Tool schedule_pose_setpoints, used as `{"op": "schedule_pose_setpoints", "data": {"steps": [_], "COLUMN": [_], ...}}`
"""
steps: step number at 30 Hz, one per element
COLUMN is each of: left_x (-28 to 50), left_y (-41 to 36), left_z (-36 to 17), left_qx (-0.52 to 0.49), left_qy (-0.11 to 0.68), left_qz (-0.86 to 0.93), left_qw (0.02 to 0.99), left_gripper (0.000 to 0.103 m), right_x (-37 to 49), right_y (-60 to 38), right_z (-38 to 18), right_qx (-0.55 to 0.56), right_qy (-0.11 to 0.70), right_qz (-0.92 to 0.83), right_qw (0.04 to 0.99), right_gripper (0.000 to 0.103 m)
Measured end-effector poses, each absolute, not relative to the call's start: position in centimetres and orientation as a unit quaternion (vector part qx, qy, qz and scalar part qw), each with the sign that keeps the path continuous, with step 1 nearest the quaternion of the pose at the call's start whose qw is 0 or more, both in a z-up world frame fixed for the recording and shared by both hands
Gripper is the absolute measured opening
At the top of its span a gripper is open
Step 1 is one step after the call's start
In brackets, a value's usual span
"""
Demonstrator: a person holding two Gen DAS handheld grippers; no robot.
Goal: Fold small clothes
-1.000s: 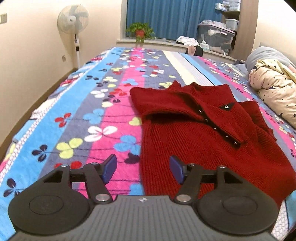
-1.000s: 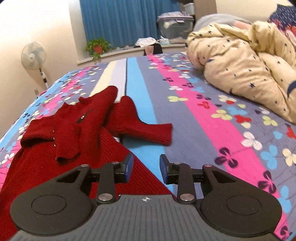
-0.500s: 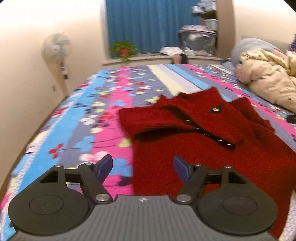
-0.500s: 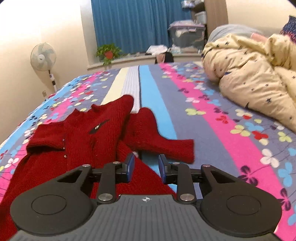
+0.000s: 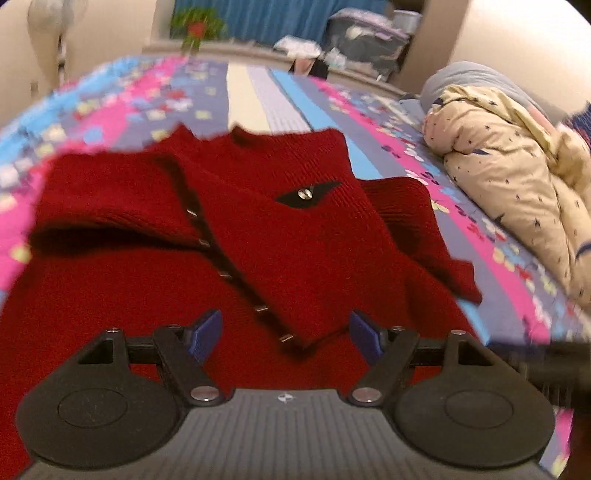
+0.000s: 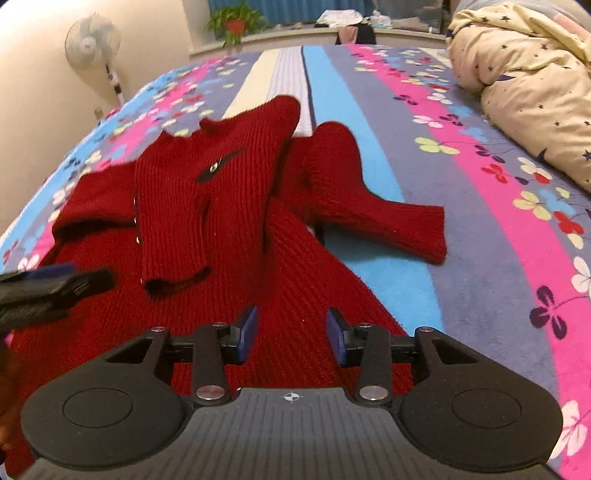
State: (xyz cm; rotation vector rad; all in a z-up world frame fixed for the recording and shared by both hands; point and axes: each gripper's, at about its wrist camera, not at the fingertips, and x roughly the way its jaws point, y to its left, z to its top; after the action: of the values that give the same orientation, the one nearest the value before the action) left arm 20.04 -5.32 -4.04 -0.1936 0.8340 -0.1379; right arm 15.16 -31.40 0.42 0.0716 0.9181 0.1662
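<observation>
Bed (image 6: 461,155) under striped floral sheet. Cream walls. Blue curtain (image 5: 280,18) at far end; potted plant (image 6: 234,20) on ledge. Standing fan (image 6: 94,40) by left wall.

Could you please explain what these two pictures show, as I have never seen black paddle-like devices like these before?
There is no robot here: a person holds a hand-held two-finger gripper in each hand, and each gripper carries a wide-angle camera looking forward along its fingers. One picture comes from the left gripper, the other from the right gripper. The black shapes at the bottom are the gripper bodies, and the blue pads are the fingertips. On the flowered bedspread lies a red knitted sweater, one sleeve folded across its chest and the other stretched out sideways. A cream star-patterned quilt is bunched at the side. Both grippers' jaws have just been opening, and both stand open over the sweater, holding nothing.
</observation>
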Motion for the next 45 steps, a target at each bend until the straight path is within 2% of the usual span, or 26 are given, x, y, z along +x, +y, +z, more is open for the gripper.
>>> {"op": "schedule_pose_setpoints", "data": {"steps": [2,3,4,5,6,7,8,12,15,18,20,22,23,25,26,30,34,36,39,45], "left_x": [22.3,23.2,24.2,25.0,25.3,25.6,25.6,24.9,24.8,24.7,24.4,23.8,23.2,21.4,20.4,16.8,13.5,13.2,13.1,13.4], "left_y": [-6.3,-6.5,-6.7,-6.6,-6.0,-5.3,-4.3,2.4,12.0,24.0,31.0,34.7,34.9,32.9,31.0,23.7,16.8,13.3,9.7,7.7], "left_z": [-4.9,-5.2,-5.6,-5.8,-5.6,-5.1,-4.0,1.4,4.7,7.3,8.4,8.8,9.2,9.5,9.2,5.9,0.3,-2.4,-3.0,-5.0], "left_qx": [-0.111,-0.109,-0.104,-0.096,-0.092,-0.091,-0.082,0.012,0.078,0.135,0.17,0.186,0.17,0.139,0.128,0.081,0.038,0.075,0.135,0.184], "left_qy": [0.419,0.428,0.441,0.453,0.458,0.46,0.453,0.426,0.439,0.44,0.429,0.422,0.41,0.367,0.351,0.34,0.356,0.394,0.354,0.362], "left_qz": [-0.056,-0.047,-0.038,-0.026,-0.02,-0.022,-0.023,-0.005,0.054,0.205,0.335,0.429,0.43,0.393,0.367,0.257,0.119,0.071,0.037,0.011], "left_qw": [0.9,0.896,0.89,0.886,0.884,0.883,0.887,0.905,0.893,0.864,0.822,0.777,0.786,0.832,0.852,0.901,0.926,0.913,0.925,0.914], "left_gripper": [0.079,0.069,0.035,0.02,0.018,0.011,0.01,0.009,0.009,0.009,0.013,0.026,0.031,0.054,0.055,0.056,0.056,0.055,0.062,0.062], "right_x": [15.4,15.7,15.9,16.0,16.2,16.4,16.6,17.0,17.0,17.0,17.1,17.2,17.2,17.3,17.3,17.8,18.7,19.2,20.5,24.0], "right_y": [-31.6,-31.7,-31.9,-32.1,-32.3,-32.6,-32.8,-33.1,-33.1,-33.1,-33.0,-32.9,-32.9,-32.9,-33.0,-34.1,-36.3,-37.7,-39.7,-42.0], "right_z": [0.2,0.1,-0.1,-0.2,-0.3,-0.3,-0.4,-0.2,0.1,0.3,0.2,0.1,0.1,0.1,0.1,-0.1,-0.5,-1.0,-2.1,-5.3], "right_qx": [0.032,0.032,0.032,0.033,0.035,0.037,0.041,0.051,0.051,0.05,0.049,0.047,0.046,0.046,0.047,0.07,0.12,0.155,0.233,0.371], "right_qy": [0.447,0.451,0.454,0.457,0.46,0.462,0.463,0.466,0.463,0.461,0.461,0.463,0.463,0.462,0.46,0.456,0.451,0.45,0.448,0.444], "right_qz": [0.085,0.085,0.085,0.085,0.085,0.084,0.084,0.087,0.092,0.094,0.09,0.085,0.083,0.078,0.074,0.046,-0.003,-0.028,-0.047,-0.048], "right_qw": [0.89,0.888,0.886,0.885,0.883,0.882,0.881,0.879,0.88,0.881,0.881,0.881,0.881,0.882,0.884,0.886,0.884,0.879,0.862,0.814], "right_gripper": [0.042,0.042,0.042,0.042,0.042,0.042,0.042,0.042,0.042,0.042,0.042,0.042,0.042,0.042,0.042,0.042,0.042,0.043,0.045,0.05]}}
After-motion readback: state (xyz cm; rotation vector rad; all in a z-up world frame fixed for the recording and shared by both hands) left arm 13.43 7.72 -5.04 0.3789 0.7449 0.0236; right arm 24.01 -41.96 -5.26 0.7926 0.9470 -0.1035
